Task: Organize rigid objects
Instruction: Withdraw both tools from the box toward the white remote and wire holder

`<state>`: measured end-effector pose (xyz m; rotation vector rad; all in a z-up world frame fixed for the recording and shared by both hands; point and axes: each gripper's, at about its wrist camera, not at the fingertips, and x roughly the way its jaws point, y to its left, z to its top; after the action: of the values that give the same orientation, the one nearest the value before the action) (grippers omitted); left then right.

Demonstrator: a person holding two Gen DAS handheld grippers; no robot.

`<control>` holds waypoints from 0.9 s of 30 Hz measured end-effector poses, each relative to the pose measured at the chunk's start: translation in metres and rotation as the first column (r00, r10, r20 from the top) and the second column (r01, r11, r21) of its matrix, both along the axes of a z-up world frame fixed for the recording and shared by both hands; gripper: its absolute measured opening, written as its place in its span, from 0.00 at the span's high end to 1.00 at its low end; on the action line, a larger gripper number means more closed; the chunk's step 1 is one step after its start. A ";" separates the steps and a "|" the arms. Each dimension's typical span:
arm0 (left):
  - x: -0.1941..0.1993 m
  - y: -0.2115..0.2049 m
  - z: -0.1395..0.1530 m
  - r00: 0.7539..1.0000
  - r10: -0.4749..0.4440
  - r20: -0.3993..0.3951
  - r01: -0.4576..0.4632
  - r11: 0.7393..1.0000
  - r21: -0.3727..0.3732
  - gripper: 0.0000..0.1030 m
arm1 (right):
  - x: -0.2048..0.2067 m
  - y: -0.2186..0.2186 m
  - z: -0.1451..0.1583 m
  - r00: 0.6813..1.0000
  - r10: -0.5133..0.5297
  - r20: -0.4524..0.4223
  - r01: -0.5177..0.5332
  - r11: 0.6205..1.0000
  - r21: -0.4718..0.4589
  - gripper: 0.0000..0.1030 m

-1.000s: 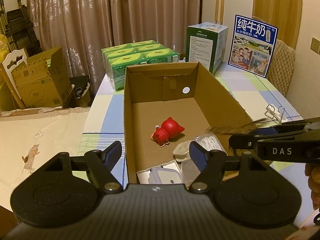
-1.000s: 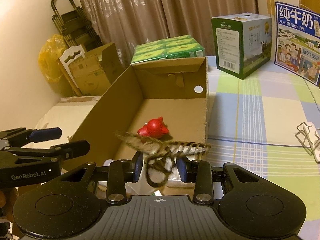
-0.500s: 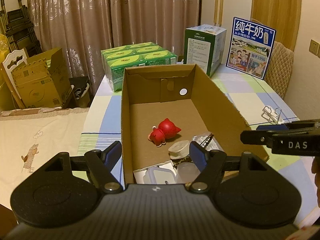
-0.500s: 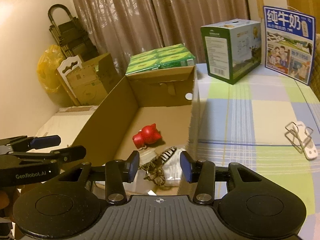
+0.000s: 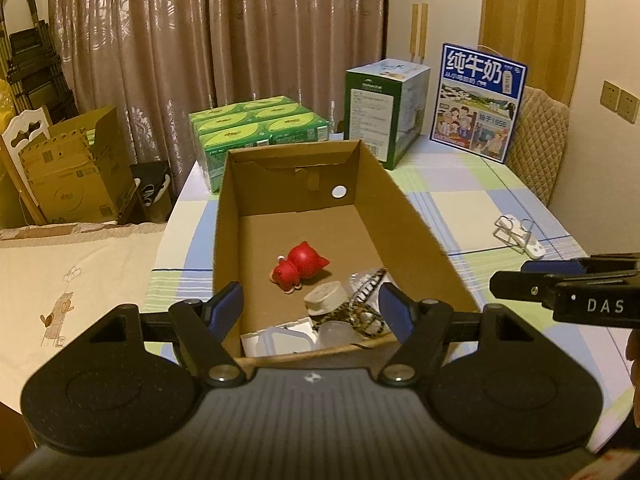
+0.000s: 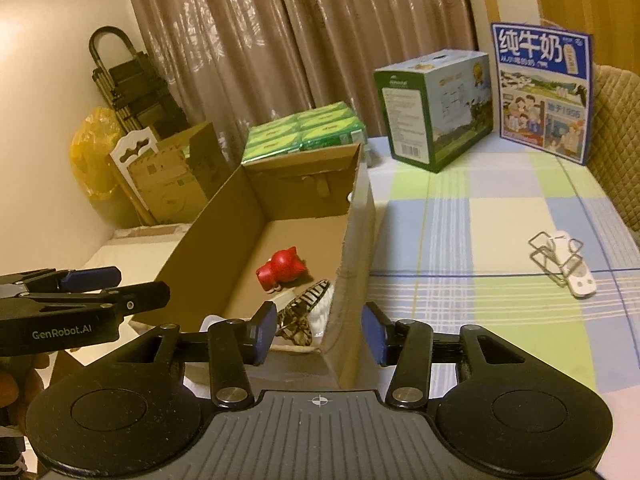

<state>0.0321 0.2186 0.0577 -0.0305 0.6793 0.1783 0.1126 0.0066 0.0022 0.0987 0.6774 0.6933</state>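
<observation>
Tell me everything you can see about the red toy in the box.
The red toy is a small glossy figure, plastic or rubber by its look, shaped like a pig, with small ears and pale feet. It lies on its side on the bare floor of the cardboard box, near the middle. Nothing else touches it: the white lid and leopard hair clip lie apart, nearer the camera. No gripper holds it.

Right gripper (image 5: 505, 285) body read "DAS"; left gripper (image 6: 136, 294) body read "GenRobot.AI"; blue milk carton (image 5: 478, 102) showed "纯牛奶" and "1956"
</observation>
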 end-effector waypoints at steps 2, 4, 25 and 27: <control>-0.003 -0.007 0.002 1.000 -0.005 0.003 0.005 1.000 -0.003 0.32 | -0.005 -0.009 0.003 1.000 -0.011 0.003 0.011 1.000 0.004 0.56; -0.006 -0.014 0.004 1.000 -0.012 0.007 0.012 1.000 -0.008 0.32 | -0.010 -0.021 0.005 1.000 -0.026 0.006 0.026 1.000 0.006 0.54; 0.034 -0.149 0.000 0.971 -0.239 0.014 0.239 0.970 -0.032 0.15 | -0.022 -0.195 -0.011 0.942 -0.334 -0.022 0.334 0.942 -0.022 0.42; 0.043 -0.160 -0.002 0.966 -0.259 0.007 0.259 0.965 -0.032 0.15 | -0.017 -0.205 -0.011 0.937 -0.348 -0.022 0.348 0.937 -0.025 0.41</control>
<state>0.0752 0.0585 0.0554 0.0268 0.6770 -0.0849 0.0960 -0.1982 -0.0092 0.2042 0.6709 0.3441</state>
